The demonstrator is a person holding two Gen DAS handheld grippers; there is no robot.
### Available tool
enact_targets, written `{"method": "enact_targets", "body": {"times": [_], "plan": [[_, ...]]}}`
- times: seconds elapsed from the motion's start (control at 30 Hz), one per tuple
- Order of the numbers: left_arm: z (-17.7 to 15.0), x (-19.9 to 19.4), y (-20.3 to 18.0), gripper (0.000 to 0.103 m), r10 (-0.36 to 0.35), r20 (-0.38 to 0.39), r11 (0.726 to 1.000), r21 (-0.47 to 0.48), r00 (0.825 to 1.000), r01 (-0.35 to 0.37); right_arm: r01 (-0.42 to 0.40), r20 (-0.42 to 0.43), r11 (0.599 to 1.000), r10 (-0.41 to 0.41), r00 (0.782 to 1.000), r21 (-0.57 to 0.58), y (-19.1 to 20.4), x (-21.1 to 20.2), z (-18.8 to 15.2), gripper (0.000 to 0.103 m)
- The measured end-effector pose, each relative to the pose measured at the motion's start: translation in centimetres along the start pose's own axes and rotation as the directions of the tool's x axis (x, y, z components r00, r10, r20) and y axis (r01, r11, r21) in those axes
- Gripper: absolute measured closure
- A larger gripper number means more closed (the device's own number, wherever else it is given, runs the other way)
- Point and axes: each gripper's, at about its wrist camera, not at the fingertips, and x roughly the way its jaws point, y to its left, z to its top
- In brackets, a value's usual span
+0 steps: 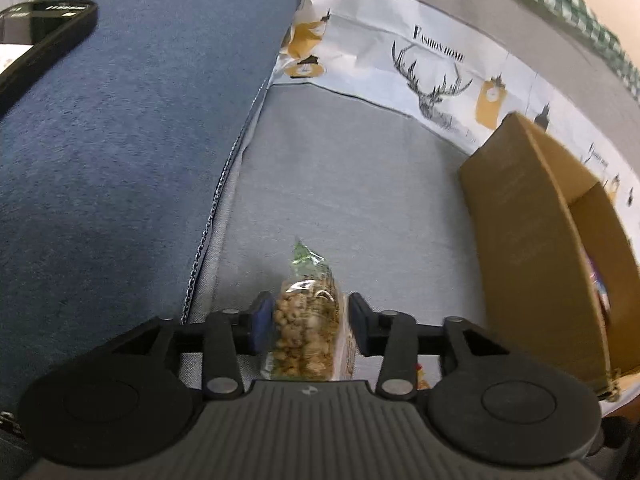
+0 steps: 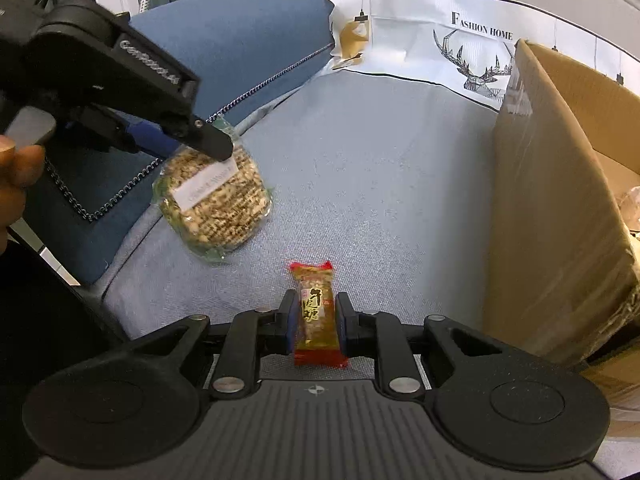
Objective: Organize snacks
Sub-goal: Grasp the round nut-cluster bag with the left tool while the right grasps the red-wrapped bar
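Biggest thing here is the grey sofa seat (image 2: 360, 168) that everything sits on, with a blue cushion (image 1: 132, 128) along its left edge and a white cloth printed with a stag (image 1: 432, 92) draped over the back. A black phone (image 1: 40, 36) lies on top of the cushion, at the far left of the left wrist view.

On the right of the seat there's a cardboard box (image 2: 560, 208) standing open (something pale inside, can't make out what).

Then the snacks. A round puffed-grain cake in clear wrap (image 2: 214, 196) leans against the front of the blue cushion, lower edge on the seat. The left hand-held gripper (image 1: 307, 322) has its jaws around the top of it, about half open, and a gap shows on the right side between pad and wrapper, so it isn't squeezing. In the right wrist view you can see a thumb and finger (image 2: 20, 160) on that gripper's handle.

Smallest is a little red and gold candy bar (image 2: 317, 312). The right hand-held gripper (image 2: 317, 322) is clamped narrow on its sides, the bar pointing forward, just above the seat and close to the box.
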Motion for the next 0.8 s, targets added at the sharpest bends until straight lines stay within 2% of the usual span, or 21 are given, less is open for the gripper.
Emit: {"method": "enact_targets", "body": {"times": [0.07,0.17,0.37,0.57,0.73,0.8], "plan": [[-0.4,0.6,-0.4,0.032,0.009,-0.014,0.999,0.031,1.000,-0.009,-0.006,-0.003,1.000,0.006,1.000,0.005,-0.2,0.0,0.0,0.081],[-0.6,1.9,-1.1,0.021,0.046,-0.063,0.995,0.086,0.997,-0.040,-0.005,-0.009,1.000,0.005,1.000,0.006,-0.4,0.0,0.0,0.074],[-1.2,3.7,-1.8,0.017,0.111,-0.136,0.981,0.175,0.984,-0.087,-0.017,-0.032,1.000,0.017,0.999,0.016,-0.8,0.2,-0.1,0.071],[-0.8,4.4,-1.5,0.016,0.096,-0.196,0.984,0.166,0.976,-0.063,-0.017,-0.046,1.000,0.017,0.999,0.008,-0.5,0.5,-0.2,0.065],[-1.0,5.1,-1.7,0.016,0.109,-0.237,0.980,0.190,0.965,-0.064,-0.022,-0.047,1.000,0.022,0.999,-0.005,-0.4,0.5,0.0,0.065],[-0.8,5.5,-1.9,0.016,0.114,-0.246,0.979,0.195,0.963,-0.067,-0.022,-0.044,1.000,0.022,0.999,-0.012,-0.6,0.5,0.0,0.071]]}}
